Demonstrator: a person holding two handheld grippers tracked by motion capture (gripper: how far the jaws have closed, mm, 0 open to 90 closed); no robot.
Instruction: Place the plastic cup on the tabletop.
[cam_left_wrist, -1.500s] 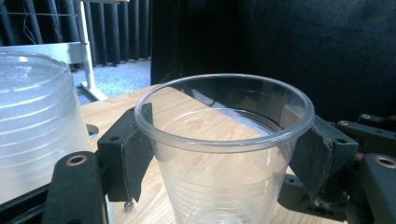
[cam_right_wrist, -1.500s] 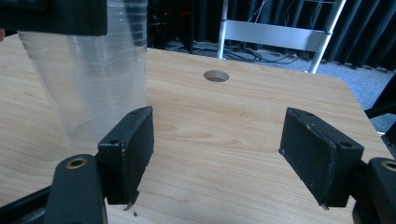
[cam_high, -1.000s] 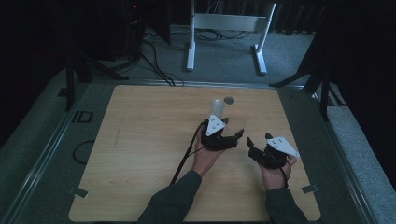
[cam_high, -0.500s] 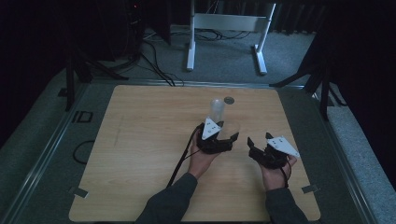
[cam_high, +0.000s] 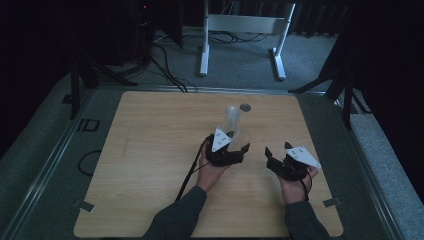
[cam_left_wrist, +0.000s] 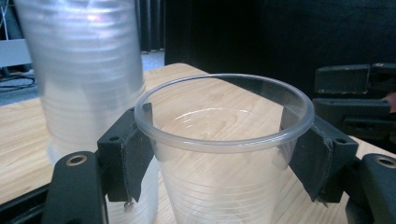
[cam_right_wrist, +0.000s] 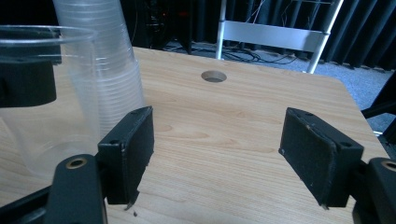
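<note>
Left gripper (cam_left_wrist: 219, 154) closed on a clear plastic cup (cam_left_wrist: 224, 154), pads (cam_left_wrist: 133, 154) pressed against opposite sides of the wall just below the rim. Grip placed high, likely because the rolled rim stiffens the thin wall there and keeps the cup from slipping down through the jaws. Cup held upright, mouth up, long axis vertical, base toward the table (cam_high: 150, 150); whether base rested on the wood or hung just above it could not be told. Position: near the table's middle, just beside a tall stack of cups (cam_left_wrist: 88, 79), on the side nearer the person. Stack also upright, long axis vertical; contact between cup and stack could not be told.

Right gripper (cam_right_wrist: 215, 154) open, jaws wide apart, nothing between them but bare wood. Held near the cup and level with it (cam_high: 290, 162), probably kept ready to assist. Round hole (cam_right_wrist: 214, 76) in the tabletop beyond the stack.
</note>
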